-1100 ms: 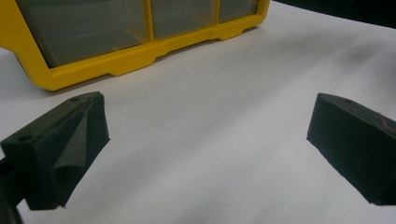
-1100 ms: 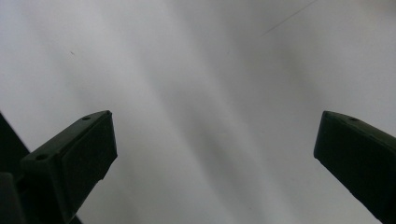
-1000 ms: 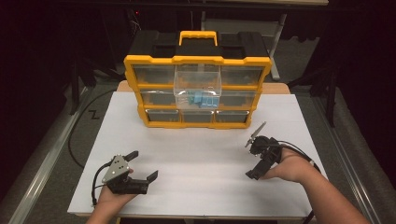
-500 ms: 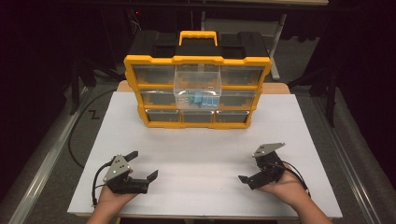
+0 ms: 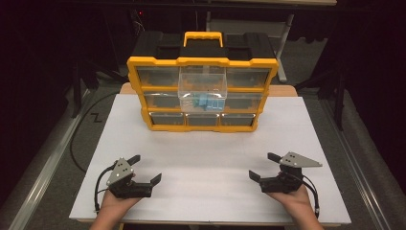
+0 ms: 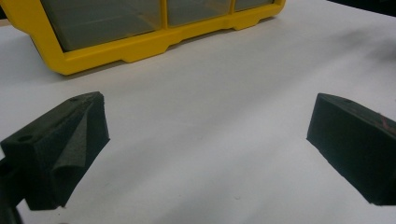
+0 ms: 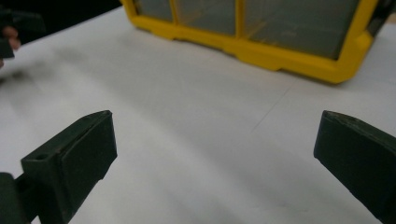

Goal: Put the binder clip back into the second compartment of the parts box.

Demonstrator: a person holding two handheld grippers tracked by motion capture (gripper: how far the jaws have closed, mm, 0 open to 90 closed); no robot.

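yellow-and-black organizer (image 5: 201,91), white table (image 5: 210,163), black jaws

No legible text, label or number on anything here.

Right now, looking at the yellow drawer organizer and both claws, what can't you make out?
- The blue thing in the clear pulled-out drawer, high view: too small to identify.
- Contents of the other drawers, all views: hidden by cloudy fronts.
- The yellow organizer top, left gripper view: cut off by the upper edge.
- Its far corner, right gripper view: cut off by the edge.
- The left claw, right gripper view: blurred and clipped.
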